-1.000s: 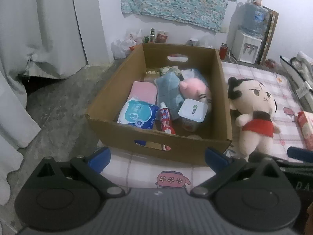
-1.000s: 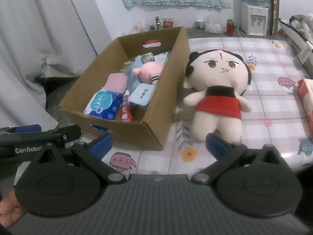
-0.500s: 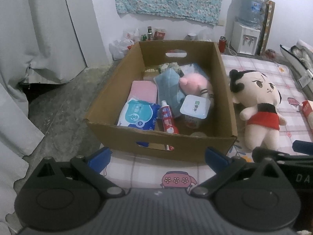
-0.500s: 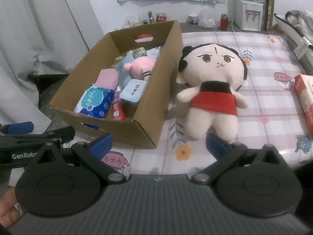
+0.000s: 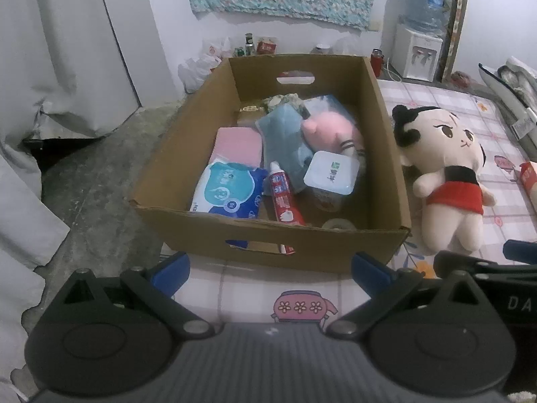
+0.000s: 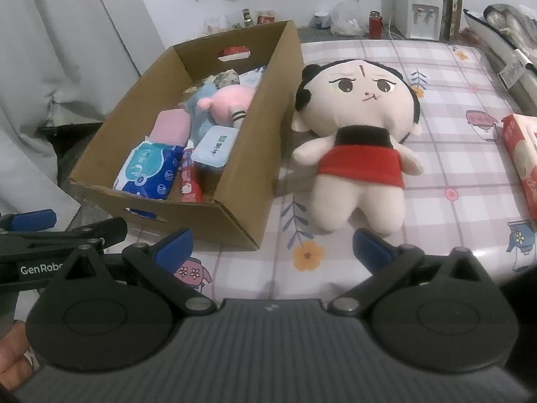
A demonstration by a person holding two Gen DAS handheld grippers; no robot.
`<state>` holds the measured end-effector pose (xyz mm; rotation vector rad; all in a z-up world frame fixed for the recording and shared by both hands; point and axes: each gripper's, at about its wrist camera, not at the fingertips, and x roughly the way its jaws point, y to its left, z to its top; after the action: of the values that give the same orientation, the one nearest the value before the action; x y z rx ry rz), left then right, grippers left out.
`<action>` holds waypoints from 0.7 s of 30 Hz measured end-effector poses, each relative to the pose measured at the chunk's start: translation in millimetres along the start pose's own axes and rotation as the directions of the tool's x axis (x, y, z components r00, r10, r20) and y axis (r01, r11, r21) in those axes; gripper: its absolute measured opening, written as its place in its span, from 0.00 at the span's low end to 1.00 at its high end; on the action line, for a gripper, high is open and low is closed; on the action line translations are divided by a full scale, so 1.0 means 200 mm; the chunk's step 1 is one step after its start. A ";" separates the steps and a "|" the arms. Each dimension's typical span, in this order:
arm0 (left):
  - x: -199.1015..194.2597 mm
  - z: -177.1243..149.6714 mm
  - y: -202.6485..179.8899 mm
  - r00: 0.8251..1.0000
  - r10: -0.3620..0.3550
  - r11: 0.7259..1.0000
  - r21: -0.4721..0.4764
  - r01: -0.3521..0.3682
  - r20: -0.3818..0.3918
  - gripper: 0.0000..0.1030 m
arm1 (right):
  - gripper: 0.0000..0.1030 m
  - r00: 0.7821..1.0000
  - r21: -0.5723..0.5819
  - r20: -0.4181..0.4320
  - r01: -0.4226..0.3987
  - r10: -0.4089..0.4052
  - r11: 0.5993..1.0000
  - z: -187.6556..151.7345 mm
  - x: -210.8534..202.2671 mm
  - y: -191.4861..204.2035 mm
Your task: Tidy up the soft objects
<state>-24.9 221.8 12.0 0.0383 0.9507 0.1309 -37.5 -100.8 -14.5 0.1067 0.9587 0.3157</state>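
Left hand-held gripper is hovering w/ jaws wide, nothing in them, cardboard box just ahead holding a pink plush, wipes pack etc. Right hand-held gripper is also gaping wide, empty; plush doll is lying ahead, beside box's right wall.

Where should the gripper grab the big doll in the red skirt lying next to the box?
Probably the doll at its narrow waist, coming from above with the right gripper, fingers either side of the red skirt. It lies flat on its back, the head looks too wide, and the cardboard box blocks its left.
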 end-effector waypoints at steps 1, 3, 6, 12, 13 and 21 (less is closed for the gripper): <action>0.00 0.00 0.00 1.000 -0.003 1.000 0.000 0.003 -0.003 1.00 | 0.99 1.000 0.001 0.000 0.002 -0.002 1.000 0.00 0.00 0.00; 0.01 0.01 0.00 1.000 -0.009 1.000 0.000 0.009 -0.008 1.00 | 0.99 1.000 0.002 -0.002 0.005 -0.005 1.000 0.00 0.01 0.00; 0.03 0.01 0.00 1.000 -0.012 1.000 0.001 0.012 -0.010 1.00 | 0.99 1.000 0.003 -0.004 0.009 -0.009 1.000 0.01 0.02 0.00; 0.05 0.02 0.00 1.000 -0.015 1.000 0.000 0.015 -0.022 1.00 | 0.99 1.000 0.003 -0.010 0.012 -0.012 1.000 0.02 0.04 0.00; 0.05 0.02 0.00 1.000 -0.015 1.000 -0.001 0.015 -0.025 1.00 | 0.99 1.000 0.003 -0.011 0.012 -0.012 1.000 0.02 0.04 -0.01; 0.06 0.02 0.01 0.999 -0.016 1.000 -0.004 0.016 -0.034 1.00 | 0.99 1.000 0.005 -0.016 0.010 -0.010 1.000 0.02 0.05 -0.01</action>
<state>-13.9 225.0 4.6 0.0248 0.9841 0.1187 -29.3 -99.0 -20.1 0.1043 0.9760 0.3050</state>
